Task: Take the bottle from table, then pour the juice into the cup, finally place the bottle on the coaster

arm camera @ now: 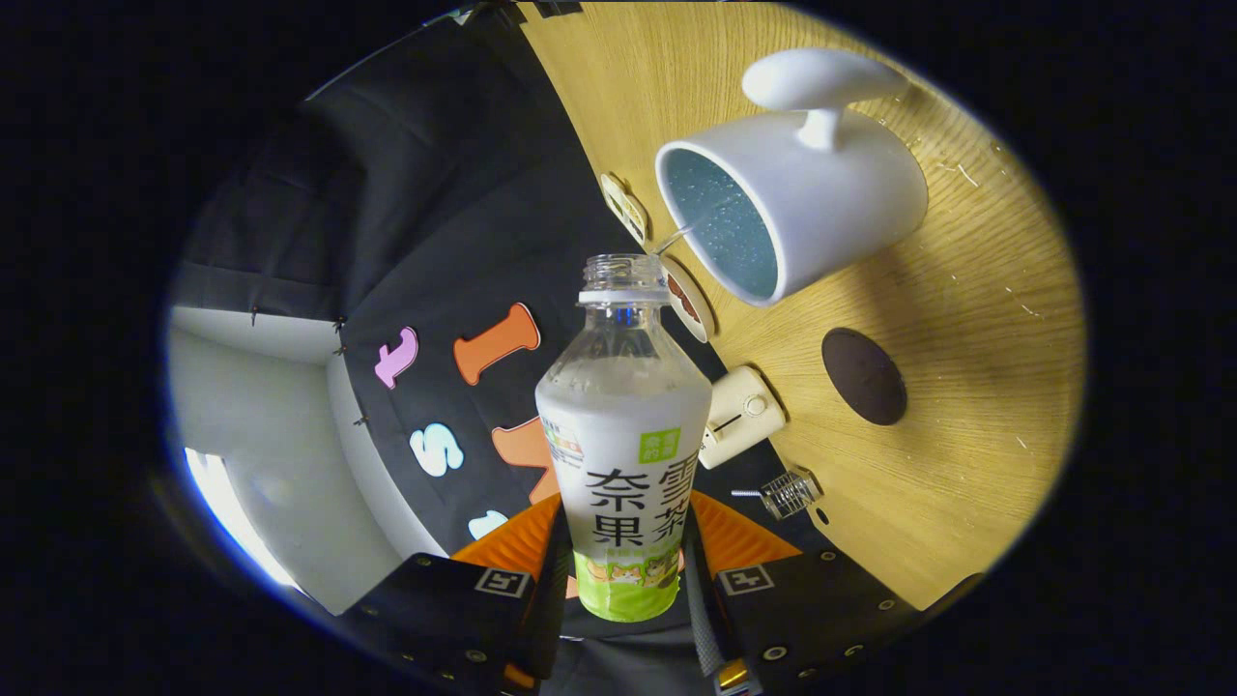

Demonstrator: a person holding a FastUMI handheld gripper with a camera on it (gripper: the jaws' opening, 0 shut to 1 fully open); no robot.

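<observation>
We hold the gripper (pixel 623 570) rolled onto its side, both fingers clamped on the uncapped juice bottle (pixel 623 454). Its mouth tips toward the white cup (pixel 792 193) on the wooden table (pixel 966 387), a thin stream entering it. The dark round coaster (pixel 863 375) lies near the cup.

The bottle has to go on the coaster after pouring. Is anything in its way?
Nothing visible blocks it. The gripper is shut on the bottle, tipped toward the white cup. The dark round coaster lies bare on the wooden table, beside the cup, with open tabletop around it.
</observation>
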